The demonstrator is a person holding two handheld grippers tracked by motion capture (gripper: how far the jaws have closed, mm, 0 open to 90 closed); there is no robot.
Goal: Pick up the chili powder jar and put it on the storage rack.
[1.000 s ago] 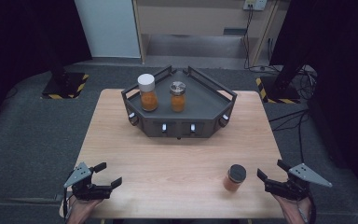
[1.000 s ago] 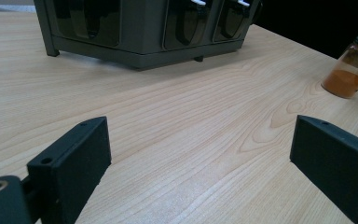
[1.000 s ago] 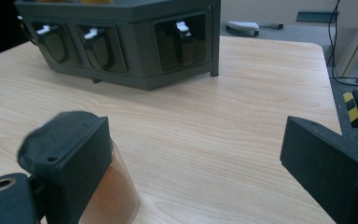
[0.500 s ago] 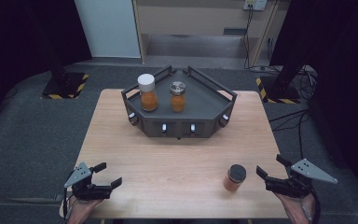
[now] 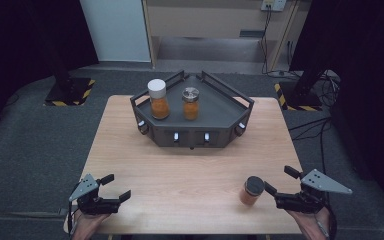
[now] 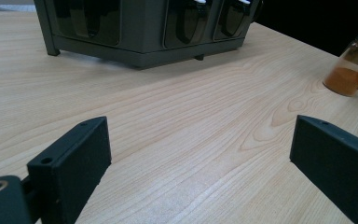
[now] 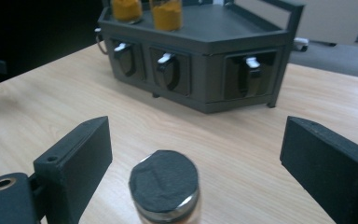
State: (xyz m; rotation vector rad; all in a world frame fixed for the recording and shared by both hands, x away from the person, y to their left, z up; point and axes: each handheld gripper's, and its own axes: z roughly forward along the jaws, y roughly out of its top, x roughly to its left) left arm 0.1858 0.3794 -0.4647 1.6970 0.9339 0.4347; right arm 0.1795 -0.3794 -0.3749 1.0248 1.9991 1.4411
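The right gripper [image 5: 276, 183] has its jaws spread wide and bare, with the black-capped jar [image 5: 252, 190] of orange powder just at its 9 o'clock on the table [image 5: 190, 170]. The left gripper [image 5: 114, 186] is likewise agape and bare. At 12 o'clock, the dark rack [image 5: 220, 112] carries a white-capped jar [image 5: 158, 99] and a metal-capped jar [image 5: 190, 103], both holding orange powder.

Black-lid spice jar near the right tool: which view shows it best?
High view: the whole black-lid jar stands clear beside the right tool. Left gripper view catches it at the frame edge, lid cropped; right gripper view gives a close, blurred lid top.

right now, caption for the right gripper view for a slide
Open right gripper lined up on a black-lidded spice jar, grey rack beyond.
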